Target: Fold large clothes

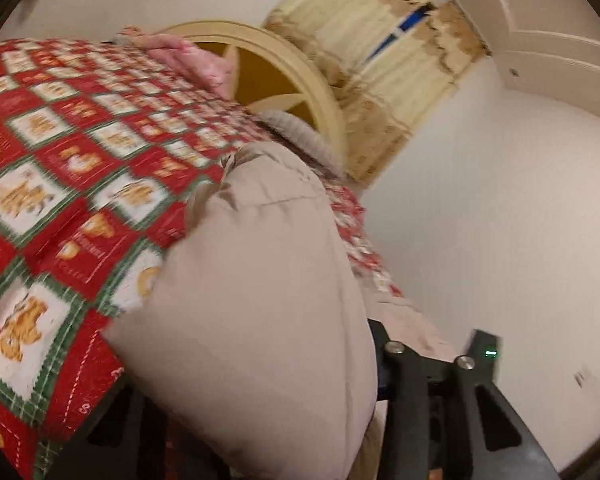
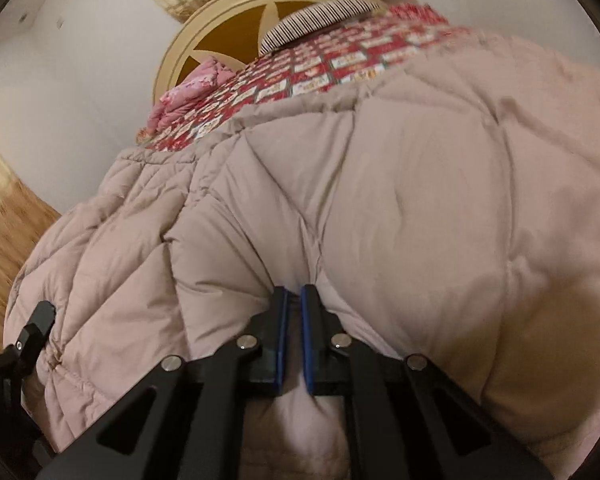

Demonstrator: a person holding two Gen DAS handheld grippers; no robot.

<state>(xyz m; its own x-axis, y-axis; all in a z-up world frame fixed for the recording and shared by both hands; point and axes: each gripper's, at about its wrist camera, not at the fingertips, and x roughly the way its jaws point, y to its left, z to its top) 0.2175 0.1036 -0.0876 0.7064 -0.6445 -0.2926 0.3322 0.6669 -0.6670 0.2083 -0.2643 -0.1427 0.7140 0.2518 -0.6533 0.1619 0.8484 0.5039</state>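
- My right tongs (image 2: 294,300) sit nearly closed, pinching a fold of the beige padded coat (image 2: 380,200).
- My left tongs (image 1: 424,344): the coat hides one finger, so I cannot tell their grip.
- The coat lies lengthwise on the bed's red checked quilt (image 1: 80,152), reaching toward the round headboard (image 2: 228,16).
- White wall (image 1: 500,220) lies to the side.

A beige quilted puffer coat (image 2: 380,200) lies on a bed under a red, white and green checked quilt (image 1: 68,168), at the bed's near end. The right tongs (image 2: 294,300) sit at the coat's near edge, a fold of it between them. At the far end stands a round cream wooden headboard (image 2: 204,28); a striped pillow (image 2: 316,20) and pink bedding (image 2: 192,88) lie before it. Behind hangs a cream curtain (image 1: 384,40). The left tongs (image 1: 428,344) are right of the coat.
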